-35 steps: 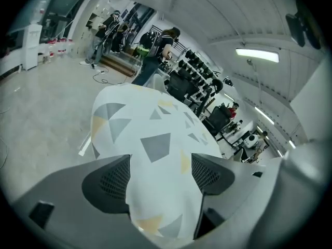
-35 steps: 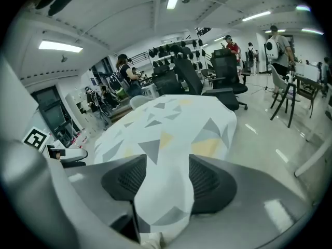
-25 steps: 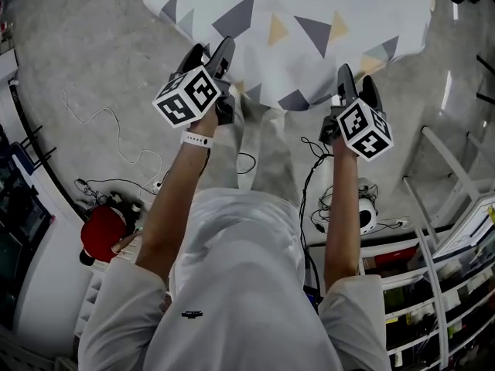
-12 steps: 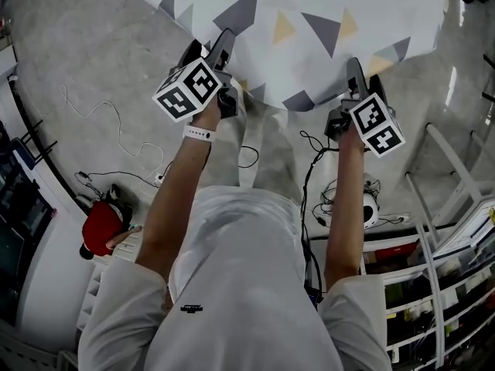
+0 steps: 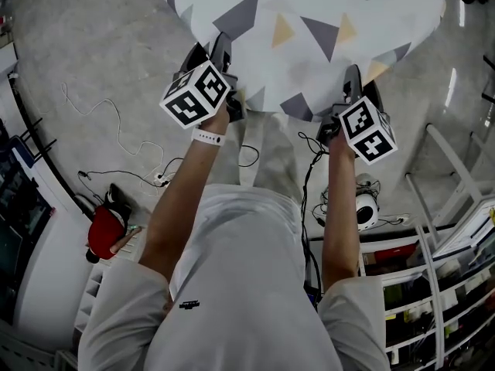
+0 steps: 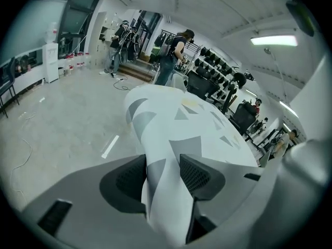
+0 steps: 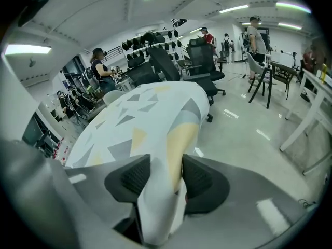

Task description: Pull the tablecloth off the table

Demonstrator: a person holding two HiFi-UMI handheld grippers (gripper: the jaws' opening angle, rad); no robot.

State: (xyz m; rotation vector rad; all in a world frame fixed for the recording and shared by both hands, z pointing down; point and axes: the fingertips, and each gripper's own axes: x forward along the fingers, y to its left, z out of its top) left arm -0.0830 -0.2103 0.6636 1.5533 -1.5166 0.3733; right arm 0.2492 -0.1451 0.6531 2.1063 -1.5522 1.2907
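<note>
Head view first: the triangle-patterned tablecloth (image 5: 309, 29) is spread over the worktop at the top of the picture, its near edge hanging down towards the person. The left gripper (image 5: 219, 46) is up against that hanging edge on the left side, marker cube (image 5: 195, 93) facing the camera, and the right gripper (image 5: 357, 79) meets the same edge on the right. The two are well apart along the hem. Grey floor (image 5: 85, 45) all around, loose cables (image 5: 116, 137) trailing across it on the left, shelving (image 5: 441, 284) at lower right

Over to the left gripper view: the jaws are closing on a fold of the tablecloth (image 6: 176, 128), and the dark ribbed pads (image 6: 130, 178) touch the fabric on both sides. Beyond them the cloth runs away across the worktop. People (image 6: 174, 53) stand far back in the room, with black office chairs (image 6: 205, 84) past the far edge of the cloth

Right gripper view now: same story here, the jaws closing with a bunched fold of tablecloth (image 7: 140, 118) squeezed between them, a yellow patch of the print sitting right at the grip. The cloth stretches out ahead over the worktop, with more chairs beyond it
</note>
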